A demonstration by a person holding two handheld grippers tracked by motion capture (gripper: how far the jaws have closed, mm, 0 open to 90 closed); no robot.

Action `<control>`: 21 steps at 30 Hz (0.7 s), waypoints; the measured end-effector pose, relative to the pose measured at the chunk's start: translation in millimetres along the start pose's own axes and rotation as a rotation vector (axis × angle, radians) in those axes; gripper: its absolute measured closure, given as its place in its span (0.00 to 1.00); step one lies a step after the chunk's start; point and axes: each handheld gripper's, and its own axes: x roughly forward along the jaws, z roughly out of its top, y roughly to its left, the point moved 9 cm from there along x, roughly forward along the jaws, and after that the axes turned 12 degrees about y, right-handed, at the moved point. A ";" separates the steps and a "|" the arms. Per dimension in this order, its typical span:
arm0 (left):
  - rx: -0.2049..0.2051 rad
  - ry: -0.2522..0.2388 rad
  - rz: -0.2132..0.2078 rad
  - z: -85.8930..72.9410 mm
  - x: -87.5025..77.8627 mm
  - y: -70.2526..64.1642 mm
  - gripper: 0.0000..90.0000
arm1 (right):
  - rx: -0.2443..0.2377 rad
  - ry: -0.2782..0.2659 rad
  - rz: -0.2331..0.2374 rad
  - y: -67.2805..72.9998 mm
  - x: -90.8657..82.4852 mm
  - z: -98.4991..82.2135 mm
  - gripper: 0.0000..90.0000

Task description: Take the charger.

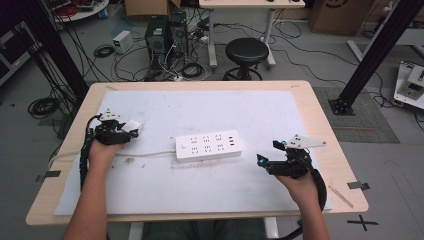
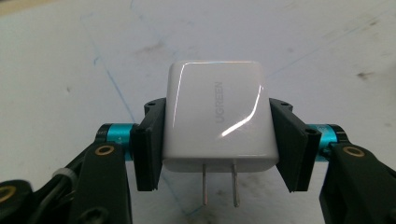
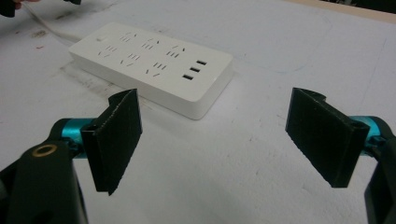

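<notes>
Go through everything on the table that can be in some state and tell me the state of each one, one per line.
Charger: clamped between the left gripper's jaws, prongs bare, not plugged in.
Power strip: lying flat on the table, sockets up, all sockets free.
Left gripper: shut on the charger.
Right gripper: jaws wide open, nothing between them.

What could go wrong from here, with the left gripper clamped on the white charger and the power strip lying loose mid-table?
1. The left gripper holds the charger by its glossy sides only, so it might twist or slip when the prongs are pushed into a socket.
2. The power strip lies unheld on the mat; the right gripper is open and short of it, so the strip may slide under insertion force.
3. The prongs face the gripper's camera, so a re-orientation seems needed.
</notes>
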 end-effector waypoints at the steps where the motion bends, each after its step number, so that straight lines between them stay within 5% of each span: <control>1: 0.016 -0.010 -0.009 1.9 -5.9 -4.3 0.47 | 0.000 0.001 0.001 0.4 -0.6 0.4 0.21; 7: 0.086 -0.119 -0.066 15.1 -50.1 -35.5 0.47 | -0.031 0.002 0.019 4.1 -1.3 6.8 0.21; 21: 0.214 -0.205 -0.140 13.0 -110.0 -87.3 0.47 | -0.071 0.017 0.085 18.0 -3.0 15.6 0.21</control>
